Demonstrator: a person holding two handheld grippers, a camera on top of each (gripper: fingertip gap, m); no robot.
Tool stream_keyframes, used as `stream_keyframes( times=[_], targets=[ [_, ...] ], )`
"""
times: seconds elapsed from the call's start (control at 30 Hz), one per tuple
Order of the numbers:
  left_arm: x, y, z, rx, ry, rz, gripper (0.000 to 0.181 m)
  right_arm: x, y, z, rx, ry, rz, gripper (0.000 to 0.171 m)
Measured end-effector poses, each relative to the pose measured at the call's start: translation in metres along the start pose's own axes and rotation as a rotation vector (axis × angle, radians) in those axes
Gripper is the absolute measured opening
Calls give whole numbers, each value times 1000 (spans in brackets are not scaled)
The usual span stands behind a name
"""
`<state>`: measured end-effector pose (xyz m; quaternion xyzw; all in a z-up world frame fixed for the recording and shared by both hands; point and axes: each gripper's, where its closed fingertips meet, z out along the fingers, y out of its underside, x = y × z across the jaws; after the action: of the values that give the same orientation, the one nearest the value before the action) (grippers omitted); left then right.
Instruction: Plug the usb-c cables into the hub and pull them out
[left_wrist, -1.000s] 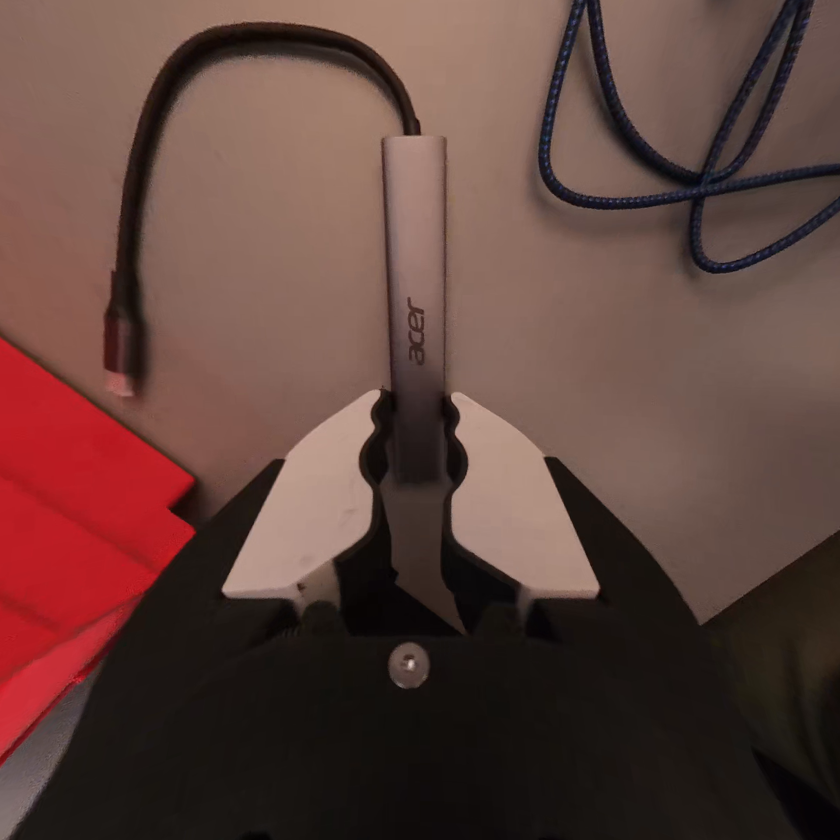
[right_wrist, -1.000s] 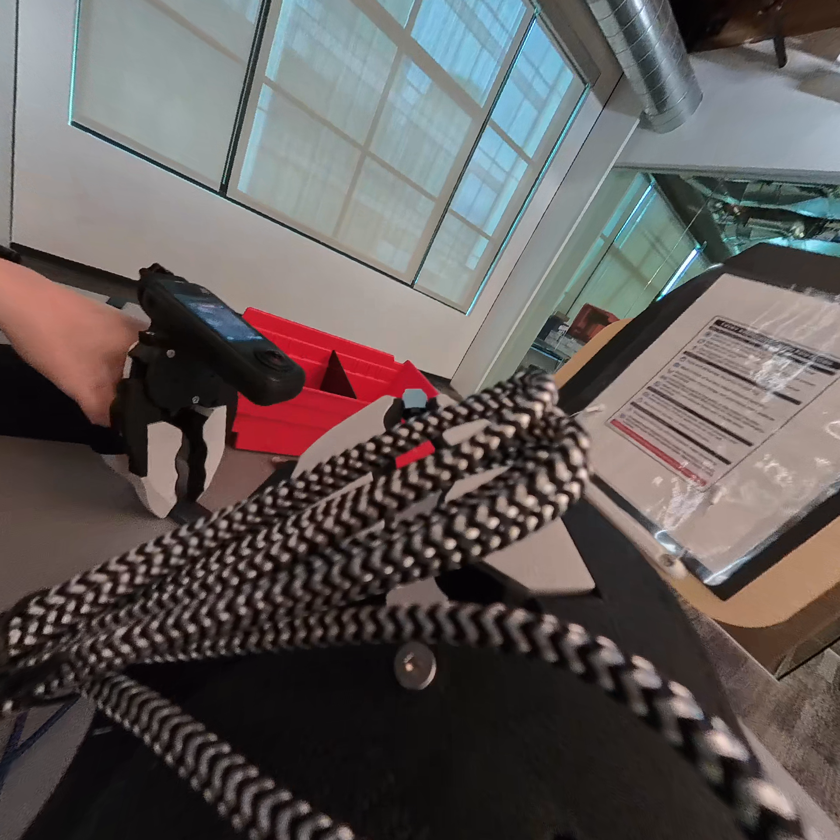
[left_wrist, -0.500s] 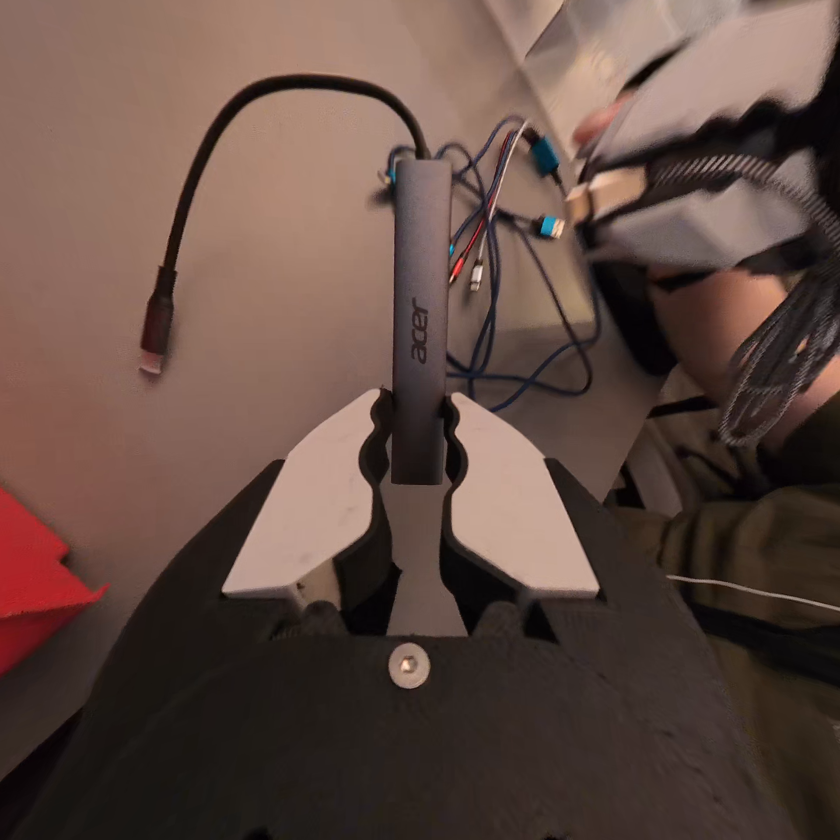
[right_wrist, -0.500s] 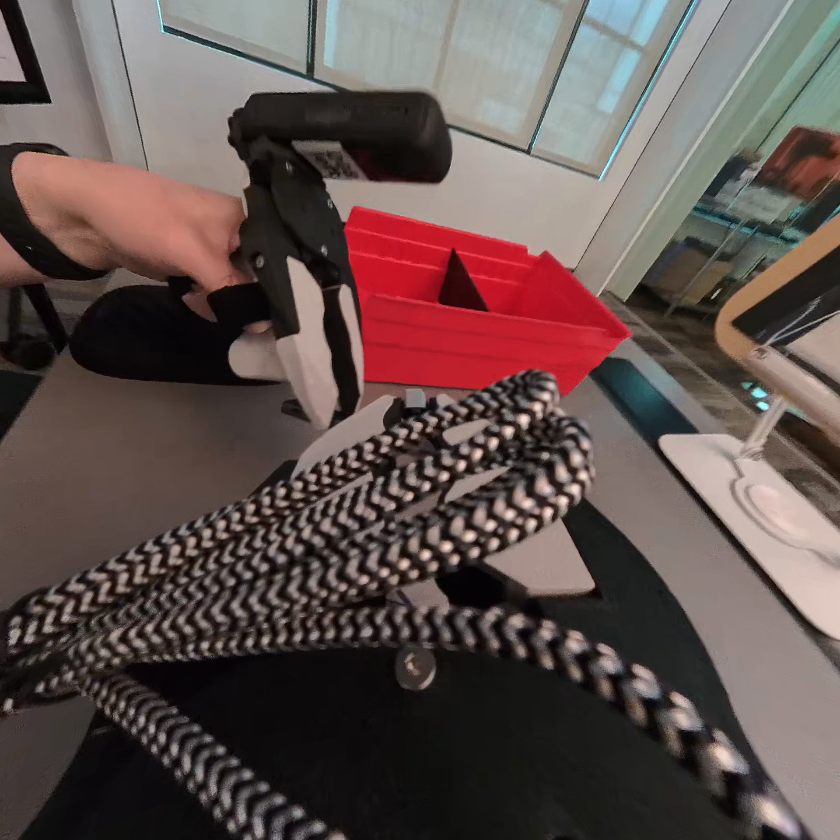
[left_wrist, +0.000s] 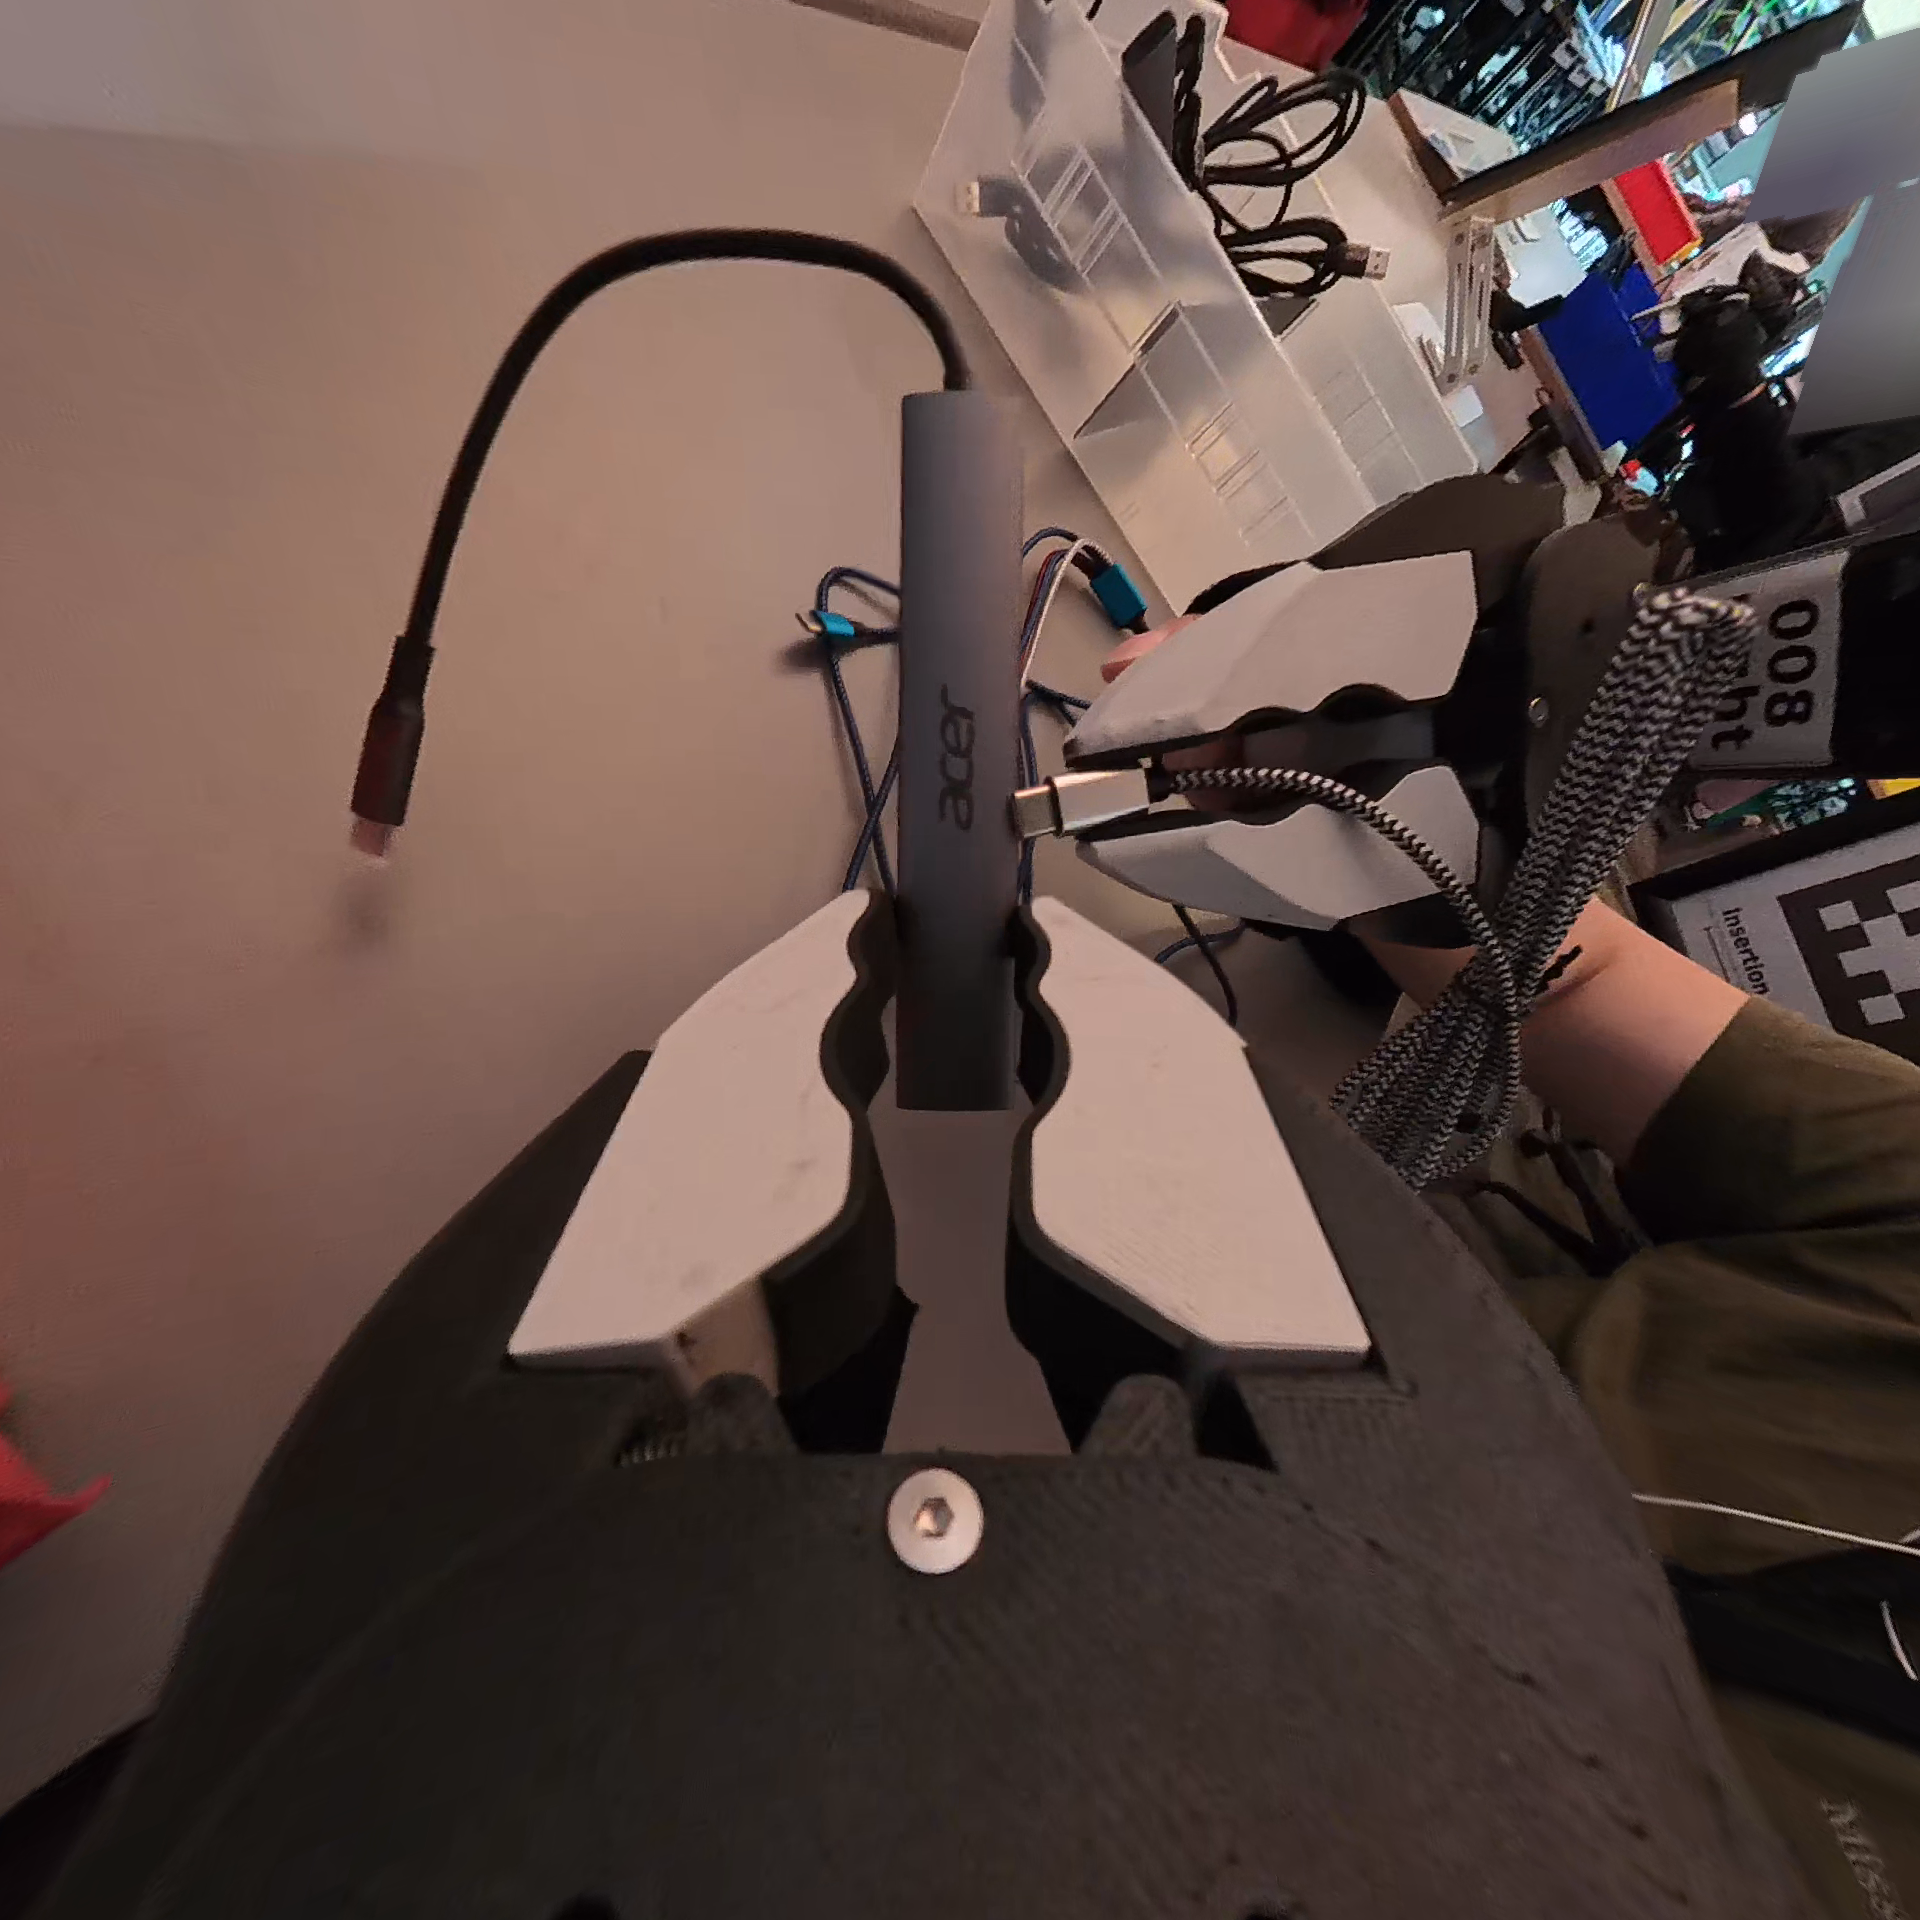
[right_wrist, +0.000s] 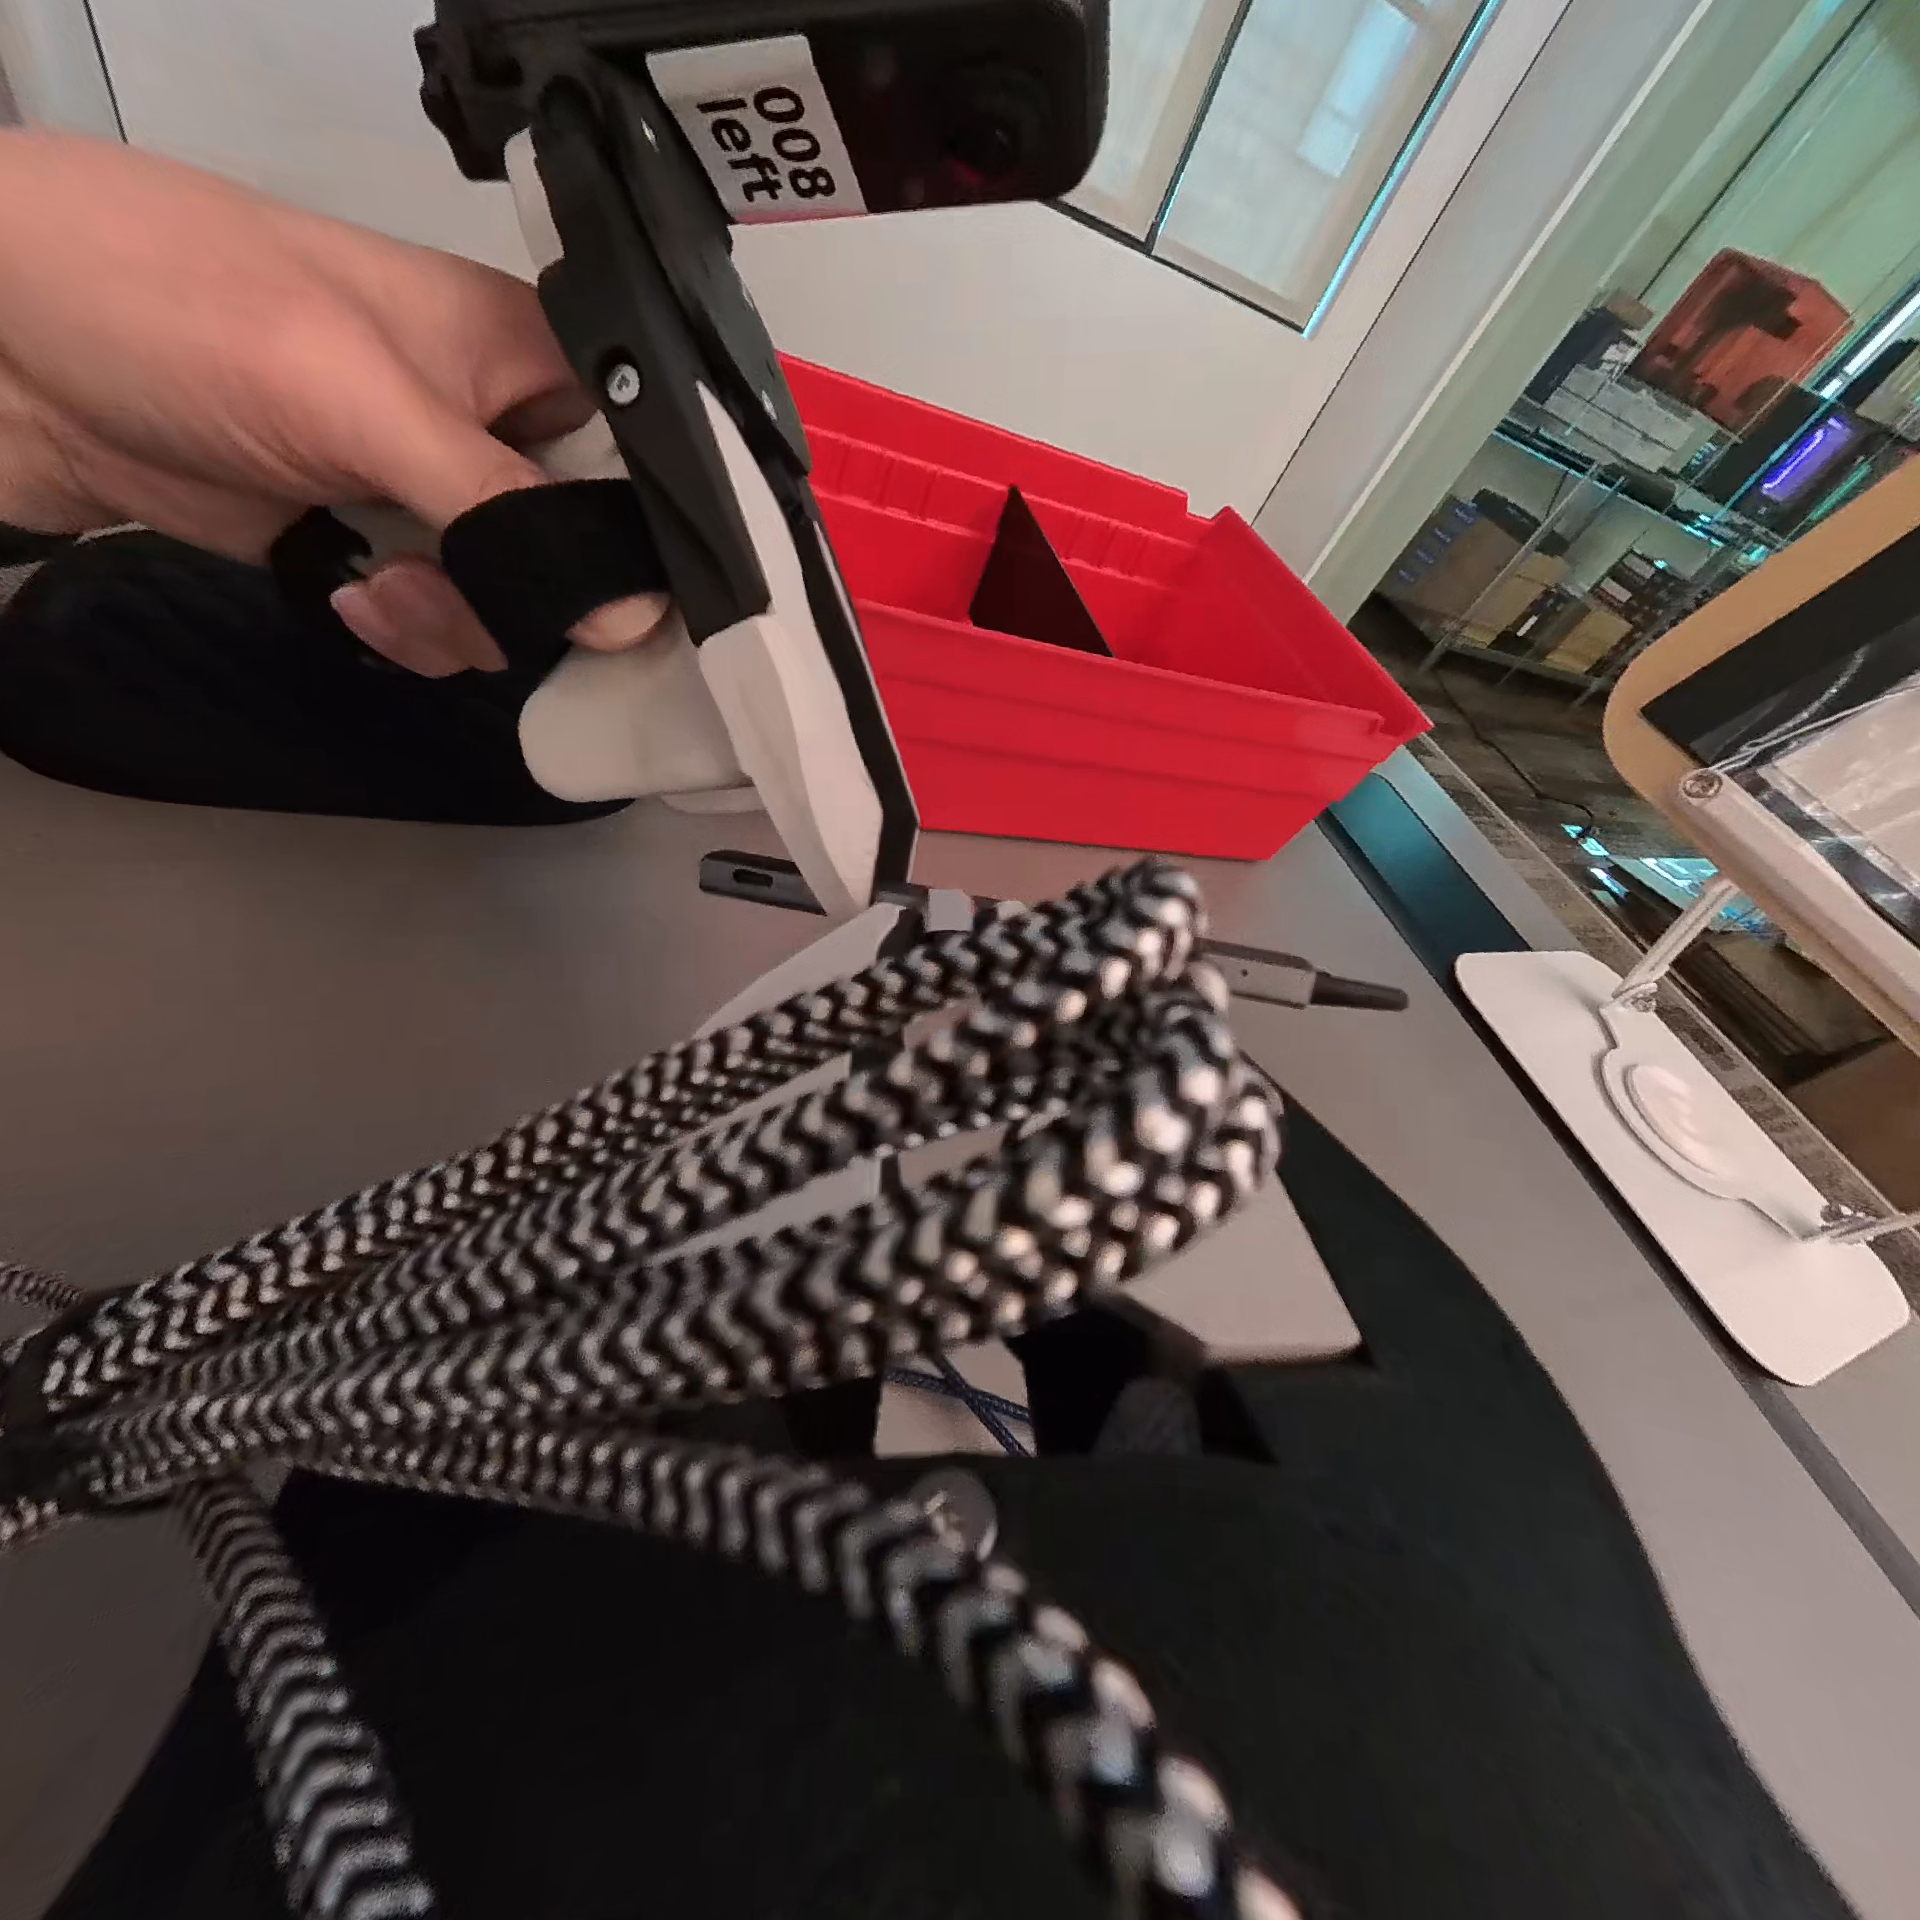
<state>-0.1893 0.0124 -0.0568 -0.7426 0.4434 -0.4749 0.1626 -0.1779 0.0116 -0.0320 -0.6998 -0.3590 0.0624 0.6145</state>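
Now, left gripper (left_wrist: 954, 1023): clamped on the grey hub (left_wrist: 956, 665), holding it above the table (left_wrist: 260, 520).
Right gripper (left_wrist: 1091, 779): pinching the braided cable's plug (left_wrist: 1081, 808).
Plug tip: at the hub's side edge; insertion unclear.
Hub's black lead (left_wrist: 499, 436): dangling free.

Matte grey tabletop (right_wrist: 312, 1039). Red plastic divided bin (right_wrist: 1091, 717) at upper centre of right wrist view; flat white stand base (right_wrist: 1683, 1195) at right edge. In left wrist view, tangled blue braided cables (left_wrist: 862, 748) at centre, clear acrylic compartment organiser (left_wrist: 1195, 343) upper right.
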Motion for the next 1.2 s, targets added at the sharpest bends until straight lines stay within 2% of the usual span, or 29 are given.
stream_keyframes(
  times=[0.4,0.63,0.7,0.77,1.0,1.2],
  targets=[
    [0,-11,0,87,47,-66,21,12,1,-4,-7,67,4,8],
    [1,-11,2,102,47,-63,21,11,0,-4,2,50,32,8],
    [0,-12,2,112,42,-70,20,12,2,-3,-7,56,37,13],
    [0,-13,3,124,37,-65,20,13,2,-3,-10,58,55,8],
    [3,-20,4,170,-106,97,21,19,2,-5,-14,83,153,9],
    [6,-23,2,167,-224,220,21,20,-1,-5,27,97,142,9]
  ],
)
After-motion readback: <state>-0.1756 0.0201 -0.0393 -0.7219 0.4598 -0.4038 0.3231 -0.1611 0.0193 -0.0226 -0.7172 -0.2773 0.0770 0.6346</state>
